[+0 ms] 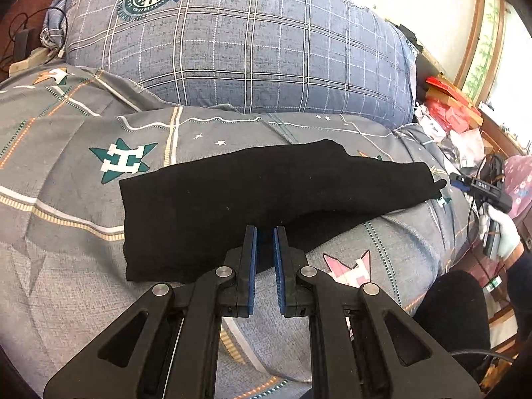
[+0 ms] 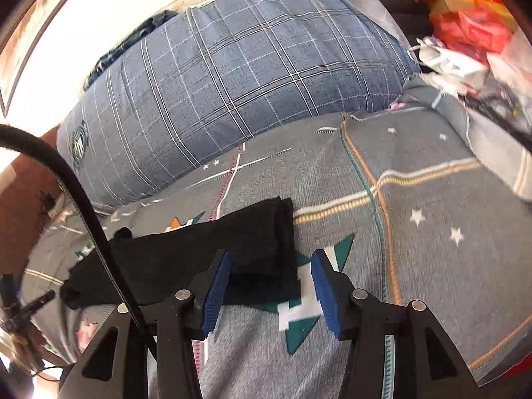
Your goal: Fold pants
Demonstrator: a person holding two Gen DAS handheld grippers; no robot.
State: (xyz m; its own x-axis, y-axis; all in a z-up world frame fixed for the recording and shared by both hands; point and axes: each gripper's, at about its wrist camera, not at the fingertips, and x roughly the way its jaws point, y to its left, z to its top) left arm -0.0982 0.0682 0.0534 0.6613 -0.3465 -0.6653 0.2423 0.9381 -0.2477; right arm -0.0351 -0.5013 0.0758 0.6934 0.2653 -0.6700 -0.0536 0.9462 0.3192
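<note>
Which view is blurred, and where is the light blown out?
Right wrist view: motion blur smears the red clutter, and the wall top left is blown out white. Left wrist view: sharp, but the black pants show almost no fold detail; both bend at the fisheye rim.

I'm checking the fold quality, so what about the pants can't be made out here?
- Left wrist view: near edge of the black pants sits behind the left gripper.
- Right wrist view: motion blur; a black cable crosses the pants.
- Layer count: fabric too dark.
</note>
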